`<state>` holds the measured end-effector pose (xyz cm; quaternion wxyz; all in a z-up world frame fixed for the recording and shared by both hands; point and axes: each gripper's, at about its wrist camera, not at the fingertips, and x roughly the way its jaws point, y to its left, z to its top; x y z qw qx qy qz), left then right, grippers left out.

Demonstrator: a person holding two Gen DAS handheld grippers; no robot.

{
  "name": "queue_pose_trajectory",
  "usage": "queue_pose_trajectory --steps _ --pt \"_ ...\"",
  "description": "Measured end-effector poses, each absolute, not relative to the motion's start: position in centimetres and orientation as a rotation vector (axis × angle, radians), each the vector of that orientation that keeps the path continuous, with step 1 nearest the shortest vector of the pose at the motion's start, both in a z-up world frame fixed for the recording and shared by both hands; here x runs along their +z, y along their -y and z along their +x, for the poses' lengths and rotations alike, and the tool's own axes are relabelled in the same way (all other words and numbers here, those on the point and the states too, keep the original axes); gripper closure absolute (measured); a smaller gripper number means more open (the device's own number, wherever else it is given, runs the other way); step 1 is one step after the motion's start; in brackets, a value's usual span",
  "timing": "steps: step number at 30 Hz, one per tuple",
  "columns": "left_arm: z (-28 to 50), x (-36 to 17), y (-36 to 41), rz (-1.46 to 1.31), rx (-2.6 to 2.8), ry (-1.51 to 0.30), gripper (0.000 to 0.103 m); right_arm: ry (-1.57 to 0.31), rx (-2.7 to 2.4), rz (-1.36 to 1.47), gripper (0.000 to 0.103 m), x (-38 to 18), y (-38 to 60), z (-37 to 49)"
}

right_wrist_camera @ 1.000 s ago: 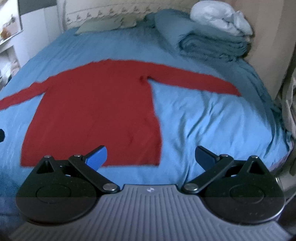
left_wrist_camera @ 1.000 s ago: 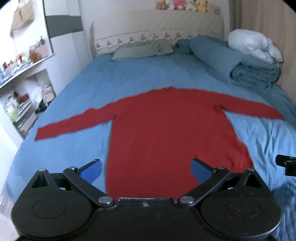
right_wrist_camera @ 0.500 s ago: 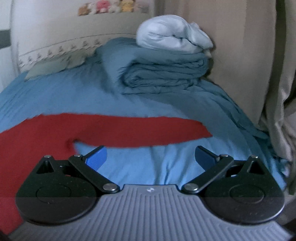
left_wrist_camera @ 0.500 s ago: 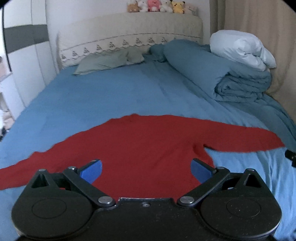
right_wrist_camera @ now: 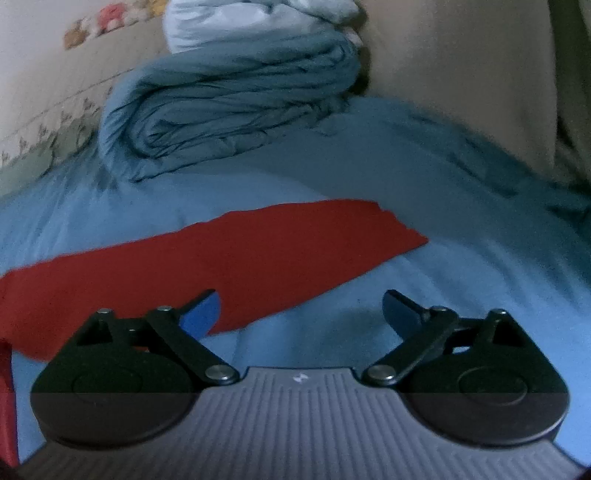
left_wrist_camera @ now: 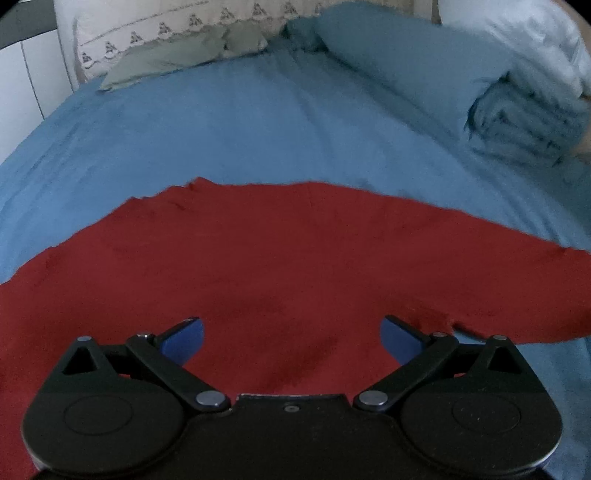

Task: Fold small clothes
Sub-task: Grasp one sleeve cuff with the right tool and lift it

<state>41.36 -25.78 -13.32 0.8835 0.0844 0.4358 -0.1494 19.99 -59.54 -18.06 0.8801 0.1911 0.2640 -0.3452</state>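
Observation:
A red long-sleeved top [left_wrist_camera: 280, 258] lies flat on the blue bed sheet [left_wrist_camera: 229, 129], its neckline at the far edge. My left gripper [left_wrist_camera: 291, 338] is open and empty, low over the top's chest, near the right armpit. In the right wrist view the top's right sleeve [right_wrist_camera: 229, 258] stretches out to its cuff on the sheet [right_wrist_camera: 461, 266]. My right gripper [right_wrist_camera: 301, 314] is open and empty, low over the sheet just in front of the sleeve, its left fingertip [right_wrist_camera: 201, 314] over the sleeve's near edge.
A folded blue duvet [right_wrist_camera: 236, 103] with a white quilt [right_wrist_camera: 258, 14] on top lies at the bed's far right. Grey-green pillows [left_wrist_camera: 177, 55] rest against the quilted headboard [left_wrist_camera: 166, 26]. A beige curtain [right_wrist_camera: 480, 74] hangs at the right of the bed.
Both grippers have moved forward and down towards the top. The left one went from the hem up over the chest. The right one swung right to the sleeve's end. Both stayed open.

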Motion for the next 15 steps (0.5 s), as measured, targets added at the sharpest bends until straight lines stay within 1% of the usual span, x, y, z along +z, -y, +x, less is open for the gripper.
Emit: queue_pose_trajectory --steps 1,4,6,7,8,9,10,12,15 --pt "41.8 -13.7 26.0 0.169 -0.315 -0.919 0.0 -0.536 -0.72 0.434 0.0 -18.5 60.4 20.0" --pt "43.0 -14.5 26.9 0.163 -0.312 -0.94 0.001 -0.478 -0.737 0.52 0.013 -19.0 62.2 20.1" --pt "43.8 -15.0 27.3 0.174 -0.3 -0.95 0.004 -0.447 -0.76 0.581 0.031 -19.3 63.4 20.1" --pt "44.3 -15.3 27.6 0.177 -0.299 -0.956 0.006 -0.437 -0.775 0.611 0.035 -19.5 64.0 20.1" --pt "44.6 -15.5 27.7 0.175 -0.296 -0.963 0.006 -0.428 -0.787 0.639 0.048 -19.6 64.5 20.1" --pt "45.0 -15.7 27.8 0.174 -0.29 -0.97 0.006 -0.425 -0.801 0.658 0.065 -19.6 64.9 20.1" --pt "45.4 -15.9 27.8 0.173 -0.281 -0.977 0.006 -0.426 -0.812 0.67 0.07 -19.6 65.3 20.2" --pt "46.2 -16.6 28.0 0.172 -0.264 -1.005 0.006 -0.428 -0.815 0.688 0.079 -19.4 65.8 20.3" --pt "46.9 -17.1 28.1 0.167 -0.253 -1.025 0.003 -0.437 -0.802 0.663 0.081 -18.6 65.5 20.7"
